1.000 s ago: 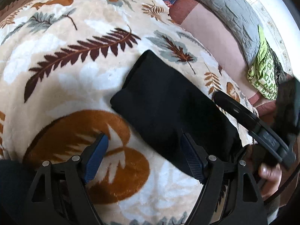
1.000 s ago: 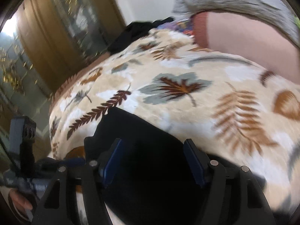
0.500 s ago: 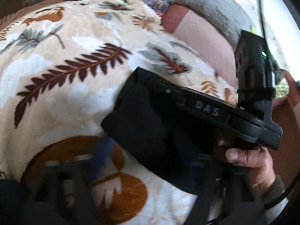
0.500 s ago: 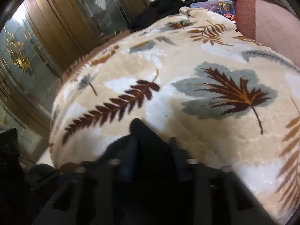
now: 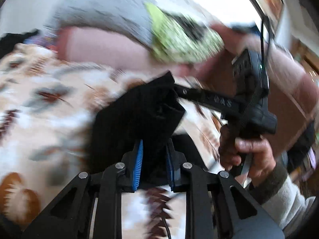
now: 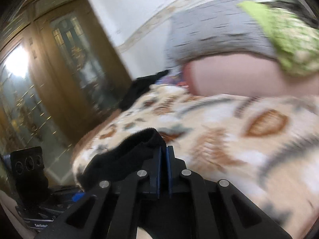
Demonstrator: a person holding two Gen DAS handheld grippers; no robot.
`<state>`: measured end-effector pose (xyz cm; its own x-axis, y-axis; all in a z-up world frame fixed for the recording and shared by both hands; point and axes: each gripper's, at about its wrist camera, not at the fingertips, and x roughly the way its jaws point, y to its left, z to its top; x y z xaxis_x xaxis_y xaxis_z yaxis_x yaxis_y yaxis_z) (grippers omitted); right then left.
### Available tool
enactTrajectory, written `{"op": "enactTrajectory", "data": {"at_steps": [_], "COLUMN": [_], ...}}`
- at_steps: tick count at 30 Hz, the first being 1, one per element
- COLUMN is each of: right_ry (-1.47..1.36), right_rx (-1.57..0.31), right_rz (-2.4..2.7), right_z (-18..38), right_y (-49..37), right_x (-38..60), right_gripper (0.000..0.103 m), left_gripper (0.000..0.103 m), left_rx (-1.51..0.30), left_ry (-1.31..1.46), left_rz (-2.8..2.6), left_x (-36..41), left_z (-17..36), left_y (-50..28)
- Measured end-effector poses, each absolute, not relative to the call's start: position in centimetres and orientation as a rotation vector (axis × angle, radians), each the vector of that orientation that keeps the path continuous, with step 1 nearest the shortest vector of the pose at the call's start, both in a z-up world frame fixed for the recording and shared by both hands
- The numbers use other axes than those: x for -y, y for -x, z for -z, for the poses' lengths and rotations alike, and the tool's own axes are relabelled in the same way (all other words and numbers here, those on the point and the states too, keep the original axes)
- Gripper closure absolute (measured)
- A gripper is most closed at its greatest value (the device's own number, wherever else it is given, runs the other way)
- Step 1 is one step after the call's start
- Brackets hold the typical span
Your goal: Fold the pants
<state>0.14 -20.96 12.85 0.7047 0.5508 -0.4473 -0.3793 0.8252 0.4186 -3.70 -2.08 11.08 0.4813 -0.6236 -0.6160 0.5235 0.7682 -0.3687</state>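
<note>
Left wrist: person's hand [image 5: 247, 155] alone.

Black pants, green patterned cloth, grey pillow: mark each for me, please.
black pants [image 5: 139, 115]: left wrist view, middle of the lifted folded bundle.
green patterned cloth [image 5: 179, 41]: left wrist view, centre of the blurred fabric.
grey pillow [image 6: 215, 31]: right wrist view, middle of its quilted face.

- On the side of the right gripper [image 5: 176, 91], seen from my left wrist camera, raised letters read roughly "DAS", blurred.
- In my right wrist view, a small white label at lower left is too smeared to read.
</note>
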Motion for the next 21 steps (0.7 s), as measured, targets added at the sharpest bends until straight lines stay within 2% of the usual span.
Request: {"op": "enactTrajectory", "data": {"at_steps": [2, 4, 6, 7, 8, 9, 10, 13, 15, 16, 19, 20, 21], "right_ry": [-0.371, -0.425, -0.462, -0.492, -0.513, -0.538, -0.558, -0.583, -0.567, -0.557, -0.556, -0.559, -0.540], "right_rx": [-0.628, -0.667, -0.695, -0.695, -0.689, -0.676, -0.670, -0.696, -0.723, -0.745, -0.828, -0.853, -0.861], "right_rz": [-0.429, -0.334, -0.295, -0.310, -0.322, -0.334, -0.344, -0.419, -0.431, -0.429, -0.407, -0.414, -0.412], "right_z": [-10.8, -8.8, -7.6, -7.4, -7.2, -7.0, -6.9, -6.5, -6.0, -5.6, -3.8, -3.3, -3.3], "right_y": [1.0, 2.1, 3.4, 4.1, 4.6, 5.0, 5.3, 4.8, 3.8, 3.5, 1.5, 1.1, 1.0], "right_x": [24.5, 27.3, 28.9, 29.2, 29.4, 29.4, 29.2, 27.4, 25.9, 25.0, 22.8, 22.1, 21.4], "right_gripper": [0.103, 0.098, 0.097, 0.090, 0.081, 0.049, 0.027, 0.026, 0.026, 0.026, 0.029, 0.037, 0.068], "left_gripper": [0.091, 0.092, 0.092, 0.092, 0.092, 0.092, 0.092, 0.087, 0.073, 0.070, 0.069, 0.069, 0.069], "left_rx": [-0.889, -0.993, -1.032, -1.032, -1.024, -1.011, -0.991, -0.920, -0.896, -0.886, -0.906, -0.922, -0.932], "left_ry": [0.082, 0.055, 0.023, 0.021, 0.021, 0.022, 0.025, 0.002, -0.004, -0.001, 0.030, 0.056, 0.078], "left_rz": [0.736, 0.767, 0.756, 0.759, 0.768, 0.773, 0.776, 0.748, 0.704, 0.676, 0.592, 0.576, 0.562], "left_x": [5.2, 7.4, 7.9, 7.7, 7.3, 6.9, 6.5, 4.5, 2.9, 2.0, -0.1, -0.7, -1.2], "left_z": [-8.4, -5.4, -4.2, -4.3, -4.9, -5.5, -6.2, -8.5, -9.0, -9.0, -8.3, -7.9, -7.6], "left_y": [3.6, 3.2, 3.4, 3.5, 3.8, 4.1, 4.2, 4.5, 4.5, 4.0, 2.5, 2.1, 1.7]}}
